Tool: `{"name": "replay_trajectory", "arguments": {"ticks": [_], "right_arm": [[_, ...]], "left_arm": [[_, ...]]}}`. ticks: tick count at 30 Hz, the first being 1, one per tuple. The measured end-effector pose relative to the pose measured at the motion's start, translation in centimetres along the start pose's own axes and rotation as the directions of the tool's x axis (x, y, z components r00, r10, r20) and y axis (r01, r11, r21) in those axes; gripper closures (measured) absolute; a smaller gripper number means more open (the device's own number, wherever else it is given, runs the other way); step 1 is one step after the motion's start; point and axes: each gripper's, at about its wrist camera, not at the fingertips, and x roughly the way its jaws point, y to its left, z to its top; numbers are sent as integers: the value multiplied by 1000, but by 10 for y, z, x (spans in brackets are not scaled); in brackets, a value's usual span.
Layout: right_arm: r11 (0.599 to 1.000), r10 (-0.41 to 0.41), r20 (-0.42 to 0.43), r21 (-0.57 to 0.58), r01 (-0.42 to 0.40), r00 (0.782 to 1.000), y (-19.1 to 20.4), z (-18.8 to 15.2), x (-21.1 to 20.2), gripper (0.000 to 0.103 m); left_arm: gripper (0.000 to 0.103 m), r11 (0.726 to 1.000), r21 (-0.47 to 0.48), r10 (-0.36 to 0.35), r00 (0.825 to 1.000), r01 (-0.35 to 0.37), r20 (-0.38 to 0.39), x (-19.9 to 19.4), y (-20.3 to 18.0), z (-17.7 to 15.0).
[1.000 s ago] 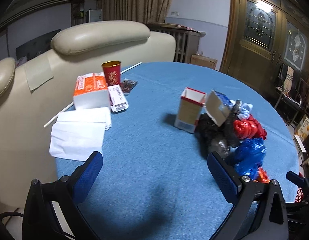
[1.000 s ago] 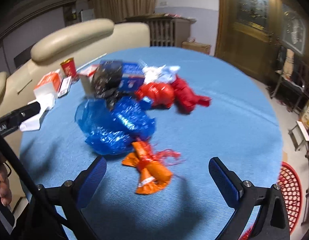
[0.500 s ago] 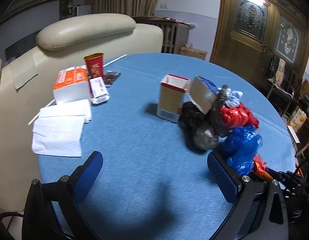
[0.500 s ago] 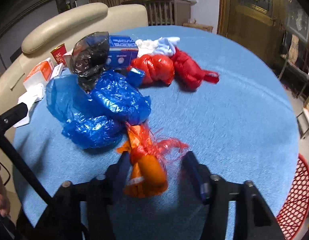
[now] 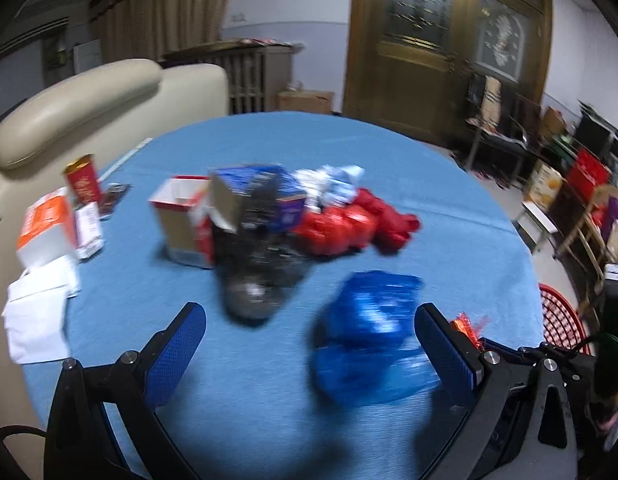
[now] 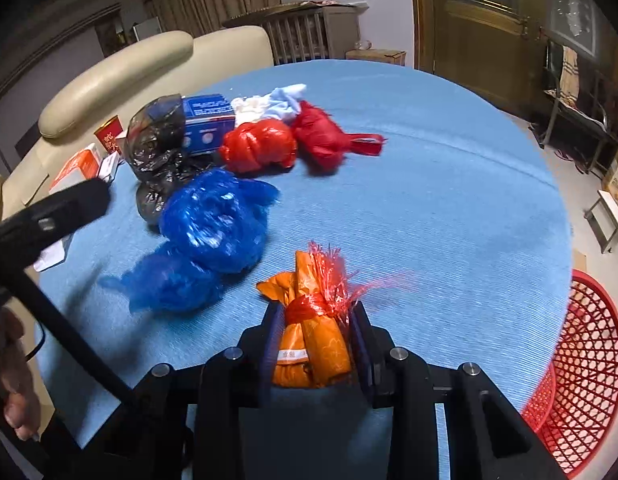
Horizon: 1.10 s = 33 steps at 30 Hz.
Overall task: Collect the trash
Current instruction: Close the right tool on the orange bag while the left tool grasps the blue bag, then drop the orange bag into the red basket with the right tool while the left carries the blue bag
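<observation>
Right gripper [image 6: 315, 330]: jaws have just been closing and now clamp an orange wrapper bundle [image 6: 309, 336] from both sides; red frayed netting sprouts from the bundle's top, just ahead of the pads.
Left gripper [image 5: 309, 348]: jaws wide apart, nothing between the pads; it hangs over the near part of the table. The view is motion-blurred.
Table [image 6: 449, 208]: round, covered in blue cloth.
Blue plastic bag [image 6: 213, 224]: crumpled, lying left of the held bundle and close beside it; in the left wrist view it sits just inside the right finger.
Black plastic bag [image 6: 157, 148]: far-left of the blue bag, touching it.
Red plastic bags [image 6: 293, 142]: two knotted lumps side by side, beyond the blue bag.
Blue carton [image 6: 207, 122]: behind the black bag, with pale tissue to its right.
Open box [image 5: 181, 220]: red-rimmed, standing left of the black bag.
Far left items: red cup [image 5: 83, 180], orange-and-white box [image 5: 45, 228], white napkins [image 5: 37, 316].
Red mesh basket [image 6: 585, 368]: on the floor off the table's right edge.
Person: a hand [image 6: 13, 380] shows at the left edge.
</observation>
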Motion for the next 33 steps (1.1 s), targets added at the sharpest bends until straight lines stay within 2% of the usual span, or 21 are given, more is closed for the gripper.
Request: {"name": "replay_trajectory", "arguments": {"ticks": [9, 11, 12, 13, 18, 19, 20, 25, 28, 30, 31, 32, 33], "right_arm": [[999, -46, 41, 29, 44, 998, -32, -10, -21, 69], [998, -46, 43, 40, 45, 998, -38, -12, -23, 69], [998, -45, 44, 46, 43, 998, -41, -12, -24, 69], [998, -42, 46, 51, 40, 998, -43, -13, -24, 70], [997, -25, 53, 76, 20, 998, -50, -15, -32, 72], [997, -19, 57, 81, 14, 998, -52, -15, -34, 77], [996, -12, 60, 93, 6, 998, -54, -14, -36, 77], [991, -22, 65, 131, 13, 998, -64, -13, -39, 77], [994, 10, 49, 108, -16, 999, -61, -13, -36, 75], [998, 14, 48, 65, -17, 999, -52, -14, -35, 57], [999, 10, 46, 51, -12, 999, -48, -15, -34, 26], [999, 4, 53, 35, -6, 999, -44, -16, -32, 21], [1000, 7, 53, 16, -7, 999, -40, -17, -28, 23]], "left_arm": [[1, 999, -13, -47, 994, 46, -98, 39, -17, 6], [20, 998, -2, -55, 991, 55, -122, 48, -19, 6], [45, 998, 5, -60, 988, 61, -140, 53, -20, 5], [48, 997, 6, -69, 984, 71, -164, 58, -20, 4], [54, 996, 15, -85, 988, 88, -133, 52, -19, 5], [54, 996, 17, -89, 988, 92, -124, 48, -19, 5], [54, 995, 21, -93, 989, 96, -114, 45, -20, 5], [54, 995, 19, -96, 989, 99, -112, 42, -18, 5], [54, 995, 4, -94, 990, 95, -107, 37, -12, 3], [54, 996, 3, -88, 991, 89, -97, 35, -11, 3], [54, 996, 5, -85, 992, 86, -92, 33, -10, 3], [55, 996, 6, -85, 993, 85, -88, 31, -9, 2], [55, 996, 5, -83, 993, 84, -85, 30, -8, 2]]}}
